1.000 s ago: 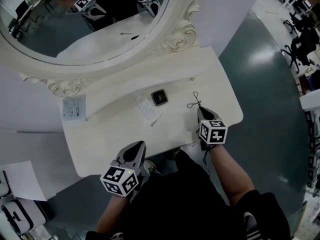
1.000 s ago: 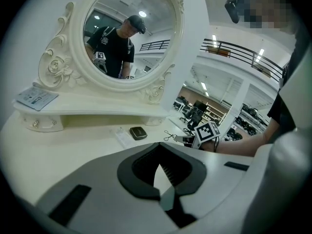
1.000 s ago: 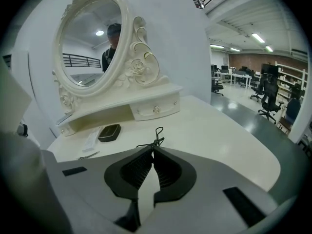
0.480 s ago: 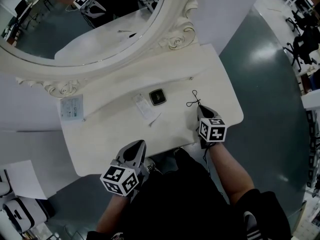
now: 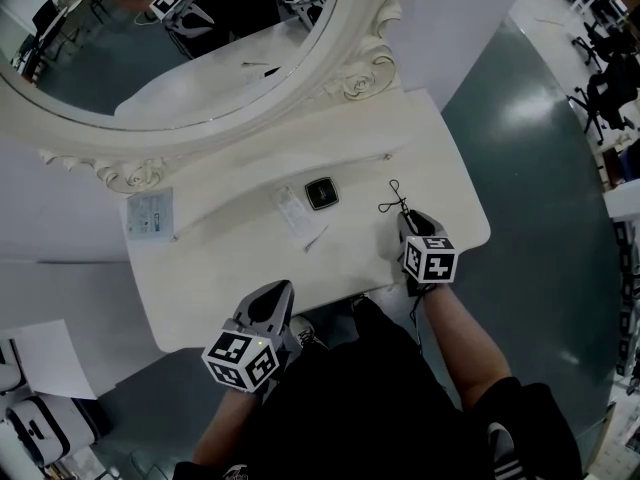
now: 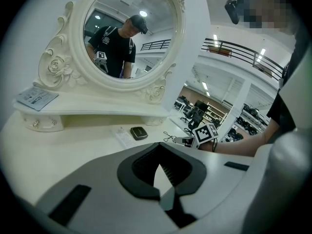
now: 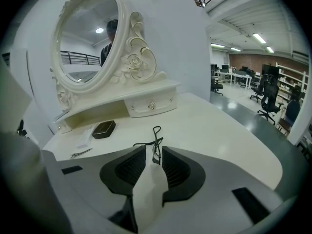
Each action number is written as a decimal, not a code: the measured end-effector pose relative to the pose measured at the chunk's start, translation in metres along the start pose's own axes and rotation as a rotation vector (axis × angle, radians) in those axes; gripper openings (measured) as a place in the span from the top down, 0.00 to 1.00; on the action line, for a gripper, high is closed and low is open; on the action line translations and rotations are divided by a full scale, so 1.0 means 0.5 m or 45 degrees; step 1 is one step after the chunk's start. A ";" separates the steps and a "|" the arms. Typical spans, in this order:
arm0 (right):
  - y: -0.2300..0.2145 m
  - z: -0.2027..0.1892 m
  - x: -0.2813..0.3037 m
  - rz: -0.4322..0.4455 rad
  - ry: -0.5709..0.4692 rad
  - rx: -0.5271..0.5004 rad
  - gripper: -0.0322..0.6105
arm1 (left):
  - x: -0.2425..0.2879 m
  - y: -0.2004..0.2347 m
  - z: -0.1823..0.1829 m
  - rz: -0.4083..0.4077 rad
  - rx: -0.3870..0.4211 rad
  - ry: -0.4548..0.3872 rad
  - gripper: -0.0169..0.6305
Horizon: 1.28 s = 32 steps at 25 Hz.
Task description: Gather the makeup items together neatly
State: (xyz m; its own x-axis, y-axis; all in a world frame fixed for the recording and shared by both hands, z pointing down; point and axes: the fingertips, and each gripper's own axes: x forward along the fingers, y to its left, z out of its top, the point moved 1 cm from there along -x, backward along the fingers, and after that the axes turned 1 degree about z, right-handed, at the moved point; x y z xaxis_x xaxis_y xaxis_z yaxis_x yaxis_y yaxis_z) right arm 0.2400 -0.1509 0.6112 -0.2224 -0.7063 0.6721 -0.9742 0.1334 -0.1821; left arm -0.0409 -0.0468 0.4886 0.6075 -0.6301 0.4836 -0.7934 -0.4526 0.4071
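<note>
Nearest the person, the left tongs (image 6: 158, 152) hang over the counter's (image 5: 230, 268) front edge. Their tips are pressed together with nothing between them, and every item lies well ahead of them.

A little further in, at the right side, the right tongs (image 7: 154, 150) point down at the counter. Their jaws have just been opening and now stand slightly apart. The near end of a black looped tool (image 7: 156, 139), probably an eyelash curler, lies in the gap, with neither pad visibly pressing on it.

The tool rests flat on the counter. Its long axis runs almost straight away from these jaws toward the mirror (image 5: 200, 48), with the loop at the far end.

The other pieces sit together to its left in the head view:
- a thin tweezers-like stick (image 5: 315, 238)
- beyond it, a white sachet (image 5: 293, 211)
- just beside the sachet, a black compact (image 5: 320, 193)

The tool lies apart from that cluster, so it looks like the item left to bring in. The right hand is far nearer to it. Any carry would go leftward and slightly back.
</note>
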 end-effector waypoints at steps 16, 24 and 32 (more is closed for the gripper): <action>0.276 0.062 0.012 0.200 -0.074 -0.122 0.61 | -0.098 0.032 0.002 0.014 0.013 -0.079 0.96; 0.336 0.057 0.123 0.190 0.042 -0.181 0.49 | -0.168 0.090 -0.022 0.142 -0.065 -0.098 0.96; 0.338 0.060 0.198 0.120 0.118 -0.170 0.47 | -0.199 0.125 -0.040 0.228 -0.119 -0.096 0.96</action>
State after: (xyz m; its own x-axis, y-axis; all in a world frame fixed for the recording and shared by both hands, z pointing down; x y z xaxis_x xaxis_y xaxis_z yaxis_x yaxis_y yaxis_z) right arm 0.0543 -0.2191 0.6254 -0.3093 -0.6201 0.7210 -0.9441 0.2909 -0.1547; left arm -0.1503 0.0001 0.4815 0.4498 -0.7422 0.4968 -0.8794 -0.2709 0.3915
